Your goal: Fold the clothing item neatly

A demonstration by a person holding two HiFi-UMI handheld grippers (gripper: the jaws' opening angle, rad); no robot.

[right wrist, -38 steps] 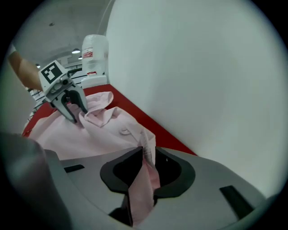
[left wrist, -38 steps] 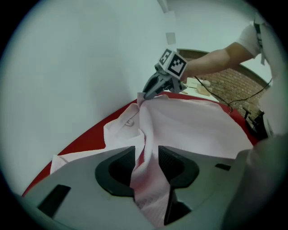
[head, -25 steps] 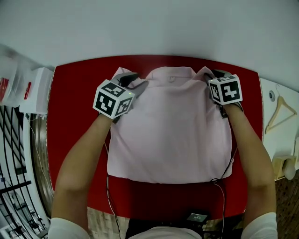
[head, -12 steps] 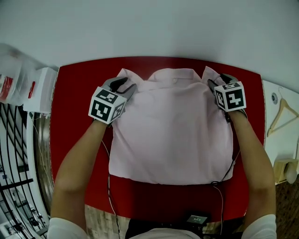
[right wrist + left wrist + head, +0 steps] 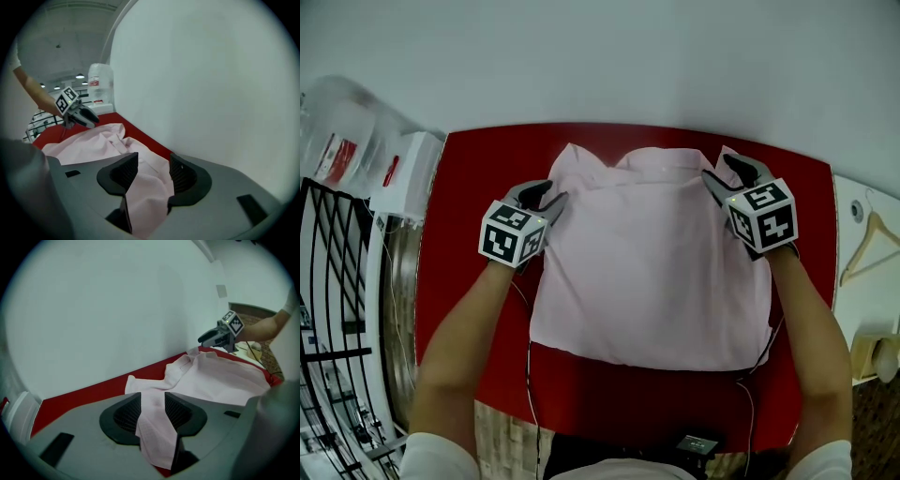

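A pale pink shirt (image 5: 652,262) lies spread flat on the red table (image 5: 478,169), collar at the far edge. My left gripper (image 5: 546,192) sits at the shirt's left shoulder, shut on a strip of the pink cloth (image 5: 154,427) that fills the gap between its pads. My right gripper (image 5: 731,173) is at the right shoulder. Its jaws have just been opening and stand wide apart, with a loose bunch of cloth (image 5: 143,187) lying between them, not pinched. The left gripper view also catches the right gripper (image 5: 211,337), and the right gripper view shows the left gripper (image 5: 82,117).
A white box (image 5: 403,173) and a clear plastic bag (image 5: 342,141) stand off the table's left side, above a black wire rack (image 5: 337,281). A wooden hanger (image 5: 870,244) lies at the right. Cables (image 5: 525,375) run down to a black device (image 5: 698,441) at the near edge.
The left gripper has pulled the left shoulder outward to the left. The right gripper's jaws have opened, letting the right shoulder corner go slack, and it has lifted a little.
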